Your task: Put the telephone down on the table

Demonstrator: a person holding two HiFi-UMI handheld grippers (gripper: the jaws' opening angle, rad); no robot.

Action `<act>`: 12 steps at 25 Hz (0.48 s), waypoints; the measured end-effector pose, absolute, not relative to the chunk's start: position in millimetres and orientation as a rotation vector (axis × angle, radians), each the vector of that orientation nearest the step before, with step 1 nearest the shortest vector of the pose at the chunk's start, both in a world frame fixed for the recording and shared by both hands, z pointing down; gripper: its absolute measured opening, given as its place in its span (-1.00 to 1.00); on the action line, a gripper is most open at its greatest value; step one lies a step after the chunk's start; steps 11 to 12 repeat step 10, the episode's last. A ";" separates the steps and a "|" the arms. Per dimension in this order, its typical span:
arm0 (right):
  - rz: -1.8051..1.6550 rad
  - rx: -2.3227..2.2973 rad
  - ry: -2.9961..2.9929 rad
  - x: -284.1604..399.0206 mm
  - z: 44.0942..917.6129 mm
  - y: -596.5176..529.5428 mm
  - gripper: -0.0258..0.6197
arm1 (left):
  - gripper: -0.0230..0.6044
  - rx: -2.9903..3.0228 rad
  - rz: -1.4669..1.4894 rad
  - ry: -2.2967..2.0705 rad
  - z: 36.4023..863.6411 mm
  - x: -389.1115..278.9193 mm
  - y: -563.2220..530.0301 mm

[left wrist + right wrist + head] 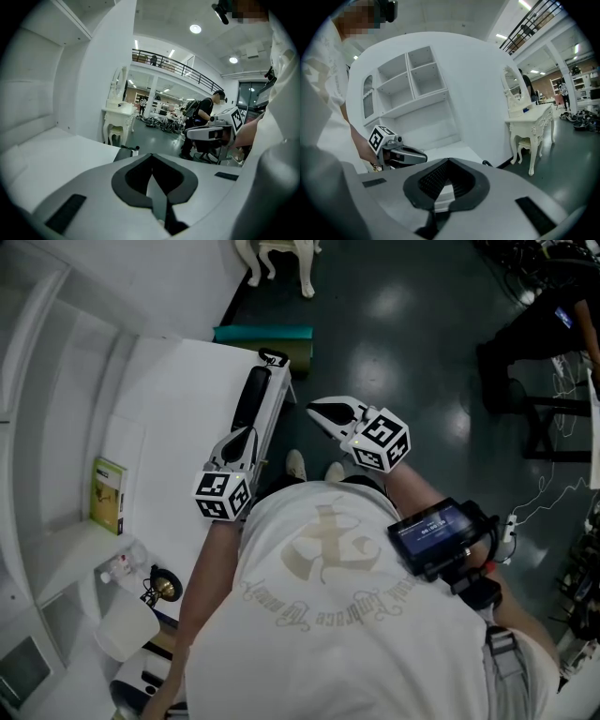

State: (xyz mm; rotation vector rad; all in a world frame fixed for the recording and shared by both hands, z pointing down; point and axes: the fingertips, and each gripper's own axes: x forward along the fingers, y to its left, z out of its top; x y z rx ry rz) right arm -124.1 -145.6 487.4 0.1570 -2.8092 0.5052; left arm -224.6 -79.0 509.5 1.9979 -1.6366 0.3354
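Observation:
The telephone (255,397), a long white body with a black handset on top, lies along the right edge of the white table (169,418). My left gripper (246,435) hovers at its near end with the jaws shut and nothing between them; touching cannot be told. In the left gripper view the telephone's dark end (123,153) with a cord loop shows just past the shut left gripper (153,179). My right gripper (315,410) hangs off the table edge to the right of the telephone, shut and empty. The right gripper (440,188) points toward the table and shelves.
A green booklet (109,495), a plastic bottle (122,568), a small brass object (165,588) and a white jug (122,629) sit at the table's near left. A teal bench (263,335) and a white dressing table (277,257) stand beyond. A person (539,324) stands at far right.

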 end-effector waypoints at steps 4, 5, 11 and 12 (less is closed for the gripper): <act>0.515 0.164 -2.805 -123.1 489.0 -144.9 -0.87 | -0.89 1.999 0.357 -1.624 513.0 -223.9 -79.7; 0.517 0.165 -2.805 -121.9 488.7 -144.7 -0.87 | -0.89 1.998 0.360 -1.621 513.2 -223.1 -79.6; 0.527 0.173 -2.802 -116.4 486.9 -144.0 -0.87 | -0.89 1.999 0.376 -1.612 512.0 -219.0 -78.1; 0.527 0.173 -2.802 -116.4 486.9 -144.0 -0.87 | -0.89 1.999 0.376 -1.612 512.0 -219.0 -78.1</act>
